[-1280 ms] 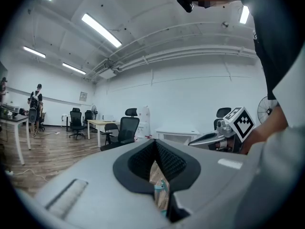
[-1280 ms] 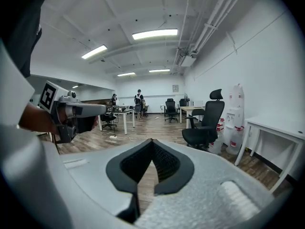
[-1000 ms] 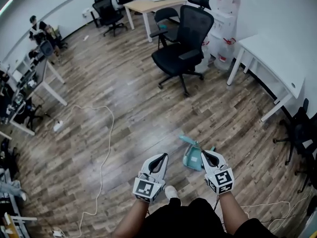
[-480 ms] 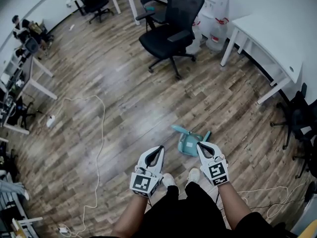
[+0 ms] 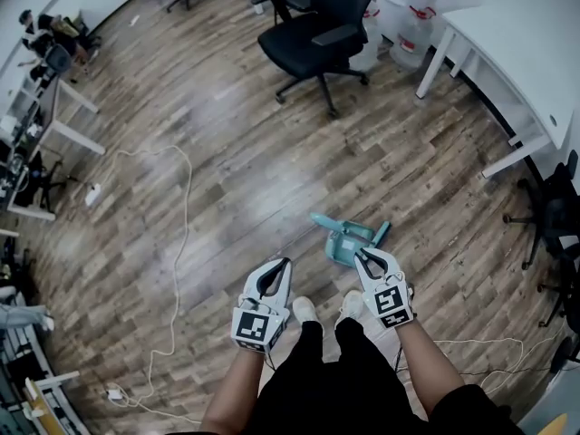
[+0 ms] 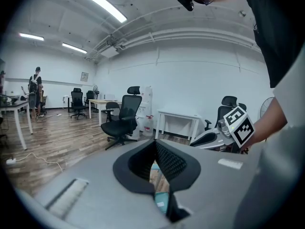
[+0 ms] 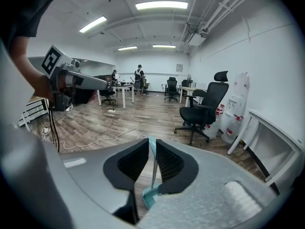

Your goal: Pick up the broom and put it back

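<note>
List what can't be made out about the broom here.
- Head view: the teal broom set is too small to tell its parts apart; the right gripper covers its near edge.
- Right gripper view: the jaws, which have just been opening, frame the handle; whether it stands between or beyond them is unclear.
- Left gripper view: the left gripper, jaws together, hides all but a teal sliver.

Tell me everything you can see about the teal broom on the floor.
The broom is teal all over, apparently plastic: a wide scoop-like head and a thin handle. It lies on the wood floor just ahead of the person's shoes. In the right gripper view its handle shows in the gap of the right hand-held gripper, whose jaws have just been opening; whether the pads touch it is unclear.
</note>
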Tool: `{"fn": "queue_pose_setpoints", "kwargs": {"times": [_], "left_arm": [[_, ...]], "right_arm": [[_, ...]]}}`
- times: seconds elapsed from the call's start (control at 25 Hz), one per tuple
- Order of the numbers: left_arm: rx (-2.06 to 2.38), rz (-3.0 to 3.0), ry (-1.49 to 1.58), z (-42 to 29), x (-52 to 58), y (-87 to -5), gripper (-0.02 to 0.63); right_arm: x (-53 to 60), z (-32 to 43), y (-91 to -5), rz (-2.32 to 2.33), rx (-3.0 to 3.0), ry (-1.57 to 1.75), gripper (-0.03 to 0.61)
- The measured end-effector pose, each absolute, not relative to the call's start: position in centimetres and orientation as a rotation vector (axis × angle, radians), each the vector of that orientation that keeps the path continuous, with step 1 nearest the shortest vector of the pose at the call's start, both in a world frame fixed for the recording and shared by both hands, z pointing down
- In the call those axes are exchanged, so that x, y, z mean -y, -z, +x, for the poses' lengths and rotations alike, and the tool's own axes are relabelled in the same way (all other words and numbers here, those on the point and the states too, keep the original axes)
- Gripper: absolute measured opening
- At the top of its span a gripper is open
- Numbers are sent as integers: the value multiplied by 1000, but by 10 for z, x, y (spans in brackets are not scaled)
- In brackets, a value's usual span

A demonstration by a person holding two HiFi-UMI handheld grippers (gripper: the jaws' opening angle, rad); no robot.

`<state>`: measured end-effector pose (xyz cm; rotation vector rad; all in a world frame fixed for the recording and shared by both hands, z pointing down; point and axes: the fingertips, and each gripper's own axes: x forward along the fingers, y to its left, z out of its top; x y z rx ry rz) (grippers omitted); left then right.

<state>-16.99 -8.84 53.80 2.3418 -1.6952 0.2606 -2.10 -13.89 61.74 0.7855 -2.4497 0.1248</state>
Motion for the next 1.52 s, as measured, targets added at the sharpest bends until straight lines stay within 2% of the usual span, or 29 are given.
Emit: {"fn": "queue_pose_setpoints", "kwargs": {"times": [0.24, 0.56, 1.36, 1.44, 1.52], "left_arm": [[1679, 2295, -336, -164, 78, -562, 18], [1640, 2309, -435, -145, 74, -585, 18], [1639, 2254, -458, -139, 62, -597, 18], [1618, 2250, -449, -132, 57, -599, 18], [1599, 2255, -453, -127, 53, -601, 18]], "right_arm": [[151, -24, -649, 741, 2383, -126, 105], [172, -38, -692, 639, 2323, -56, 130], [188, -53, -729, 526, 2280, -47, 140], [190, -54, -729, 544, 2277, -34, 105], [190, -54, -729, 554, 2275, -24, 97]]}}
